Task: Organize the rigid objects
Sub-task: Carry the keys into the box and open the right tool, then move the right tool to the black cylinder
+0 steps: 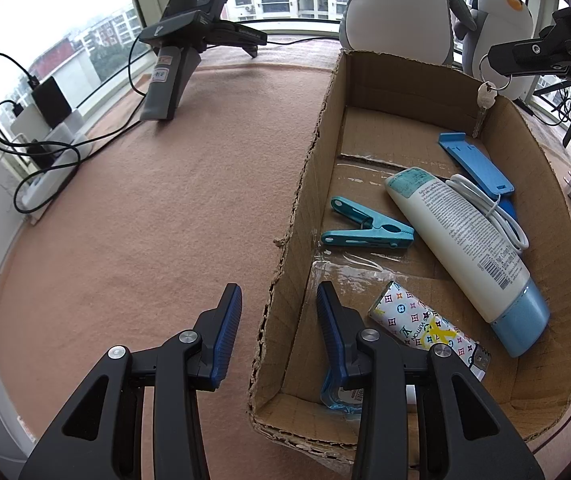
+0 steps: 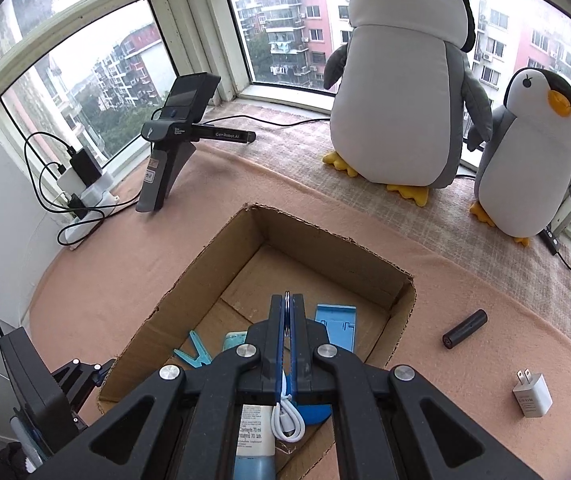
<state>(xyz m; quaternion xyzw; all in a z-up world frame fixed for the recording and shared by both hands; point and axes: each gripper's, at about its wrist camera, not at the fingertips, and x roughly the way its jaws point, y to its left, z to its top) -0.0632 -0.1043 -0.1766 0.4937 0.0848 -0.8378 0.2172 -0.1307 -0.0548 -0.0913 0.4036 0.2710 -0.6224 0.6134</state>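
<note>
A cardboard box (image 1: pixel 385 76) stands on the pink cloth. Inside lie a teal clothespin (image 1: pixel 365 228), a white tube with a blue cap (image 1: pixel 465 248), a coiled white cable (image 1: pixel 493 208), a blue plastic stand (image 1: pixel 477 164) and a patterned cylinder (image 1: pixel 421 320). My left gripper (image 1: pixel 279 316) is open, one finger on each side of the box's near left wall. My right gripper (image 2: pixel 287 298) is shut on a key ring (image 1: pixel 495 76), and a silver key (image 1: pixel 485 98) hangs from it over the box's far right corner. A black cylinder (image 2: pixel 465 328) and a white plug adapter (image 2: pixel 531 396) lie outside the box.
Two plush penguins (image 2: pixel 401 80) stand by the window behind the box. A black device on a stand (image 2: pixel 177 136) and a power strip with chargers and cables (image 2: pixel 81 196) sit at the back left. Open pink cloth (image 1: pixel 165 220) stretches left of the box.
</note>
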